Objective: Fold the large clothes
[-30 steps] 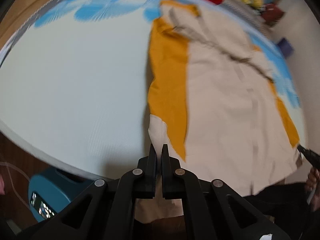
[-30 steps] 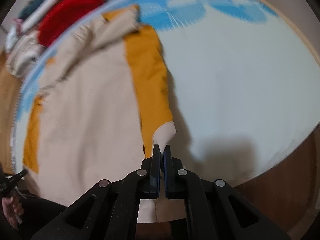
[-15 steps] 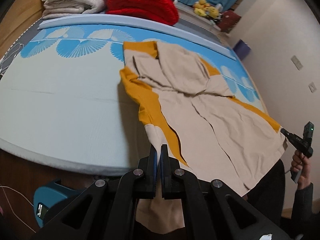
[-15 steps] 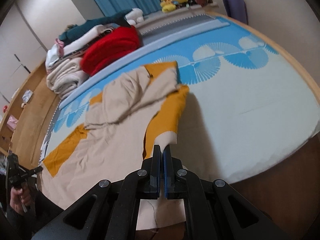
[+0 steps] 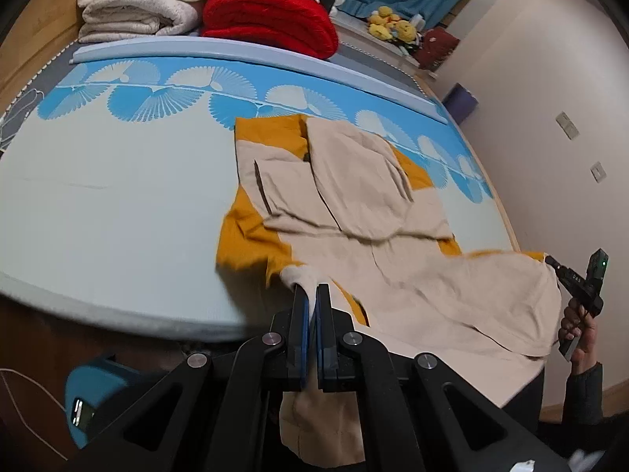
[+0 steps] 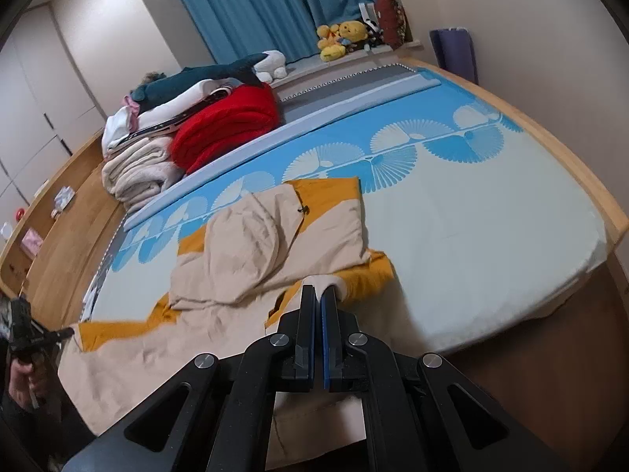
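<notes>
A beige garment with mustard-yellow panels [image 5: 393,259] [image 6: 243,244] lies spread on the light blue bed sheet [image 5: 118,196] [image 6: 471,228], sleeves folded over its upper part. My left gripper [image 5: 312,289] is shut on the garment's near left hem corner, and loose cloth hangs below the fingers. My right gripper [image 6: 318,289] is shut on the opposite hem corner. The hem is raised off the bed's near edge between them. In the left wrist view the right gripper [image 5: 550,261] shows at far right in a hand; in the right wrist view the left gripper [image 6: 67,331] shows at far left.
Folded cream blankets [image 5: 137,4] and a red blanket [image 5: 271,19] are stacked beyond the head of the sheet. Plush toys [image 6: 338,39] sit by blue curtains. A blue device [image 5: 90,393] stands on the floor below the bed's edge. A wooden ledge [image 6: 59,236] runs along one side.
Both grippers have risen with the hem corners in them. The garment's near edge has lifted off the bed and bunched toward the middle, and more of the room has come into view.
</notes>
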Demonstrator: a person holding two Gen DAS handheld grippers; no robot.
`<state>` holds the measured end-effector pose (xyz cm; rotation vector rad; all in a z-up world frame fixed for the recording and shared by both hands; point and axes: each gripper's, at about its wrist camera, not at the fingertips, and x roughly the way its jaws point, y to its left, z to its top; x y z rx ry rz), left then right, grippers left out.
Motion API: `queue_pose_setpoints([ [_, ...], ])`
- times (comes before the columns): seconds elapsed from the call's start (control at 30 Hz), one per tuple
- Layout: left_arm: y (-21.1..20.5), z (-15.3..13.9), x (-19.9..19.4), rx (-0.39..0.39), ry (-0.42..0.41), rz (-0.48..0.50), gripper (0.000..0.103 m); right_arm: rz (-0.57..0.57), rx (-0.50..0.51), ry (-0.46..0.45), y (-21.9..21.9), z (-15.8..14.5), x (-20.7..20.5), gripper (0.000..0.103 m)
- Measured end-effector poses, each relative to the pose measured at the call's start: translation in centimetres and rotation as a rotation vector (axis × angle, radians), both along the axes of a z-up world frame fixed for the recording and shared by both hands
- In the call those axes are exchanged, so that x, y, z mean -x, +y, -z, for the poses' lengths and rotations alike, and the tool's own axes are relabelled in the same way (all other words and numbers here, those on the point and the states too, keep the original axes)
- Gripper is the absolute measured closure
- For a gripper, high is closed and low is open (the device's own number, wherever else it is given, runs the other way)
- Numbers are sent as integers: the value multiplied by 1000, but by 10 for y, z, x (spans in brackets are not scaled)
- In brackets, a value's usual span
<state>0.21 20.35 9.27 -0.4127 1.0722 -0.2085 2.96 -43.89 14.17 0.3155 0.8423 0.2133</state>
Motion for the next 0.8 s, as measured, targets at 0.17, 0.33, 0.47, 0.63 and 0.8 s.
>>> queue_pose_setpoints([
  [0.17, 17, 36, -80, 19, 30, -52, 102, 7, 25, 37, 9, 25, -82, 101],
  [0.33, 33, 80, -165, 3, 64, -104, 102, 41, 57, 121, 17, 72, -198, 101],
  [0.47, 45, 131, -223, 6, 154, -143, 101, 37, 83, 193, 28, 122, -272, 101],
  [0.63, 41, 175, -258, -72, 291, -93, 101, 21, 113, 327, 41, 173, -324, 101],
  [0.8, 44, 182, -268, -68, 348, -64, 95, 1, 117, 392, 44, 183, -349, 101],
])
